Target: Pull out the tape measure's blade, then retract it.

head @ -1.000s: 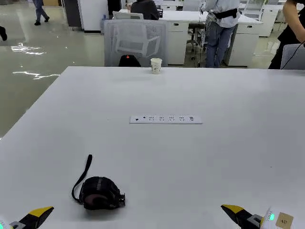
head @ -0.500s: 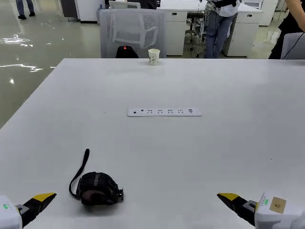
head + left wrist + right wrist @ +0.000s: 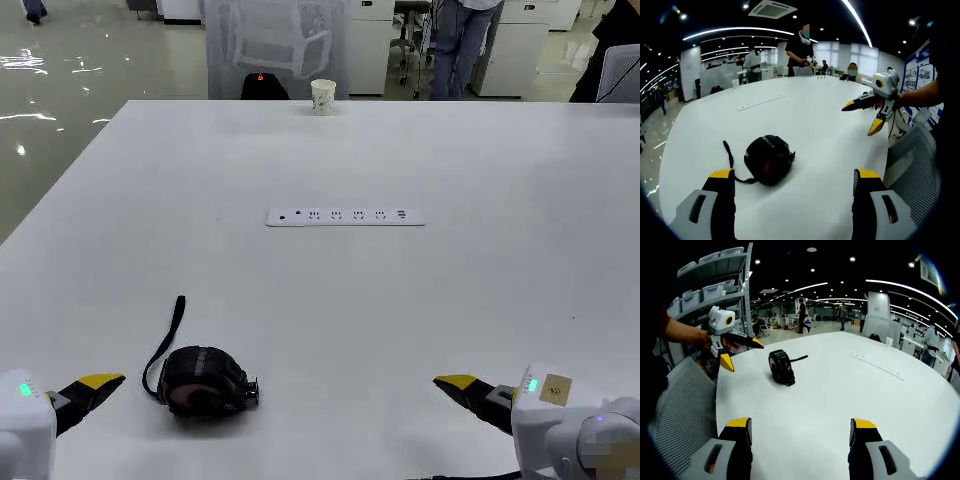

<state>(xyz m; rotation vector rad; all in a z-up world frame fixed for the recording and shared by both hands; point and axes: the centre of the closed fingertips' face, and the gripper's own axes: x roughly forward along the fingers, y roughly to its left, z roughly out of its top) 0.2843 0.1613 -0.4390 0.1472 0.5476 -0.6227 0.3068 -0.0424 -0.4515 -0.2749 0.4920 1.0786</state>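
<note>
Plainly, the tape measure (image 3: 205, 381) lies on the white surface (image 3: 420, 300) with its blade wound in and its wrist strap trailing toward the power strip (image 3: 345, 216). The left gripper (image 3: 796, 175) is just beside the case, fingers spread wide and empty. The right gripper (image 3: 800, 422) is well apart on the case's other side, fingers equally wide. The blade tip appears to face the right gripper, so the left looks better placed to pin the case.

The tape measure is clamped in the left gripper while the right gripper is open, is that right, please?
No: the tape measure lies free on the table before the open left gripper, per the left gripper view; the right gripper is open.
</note>
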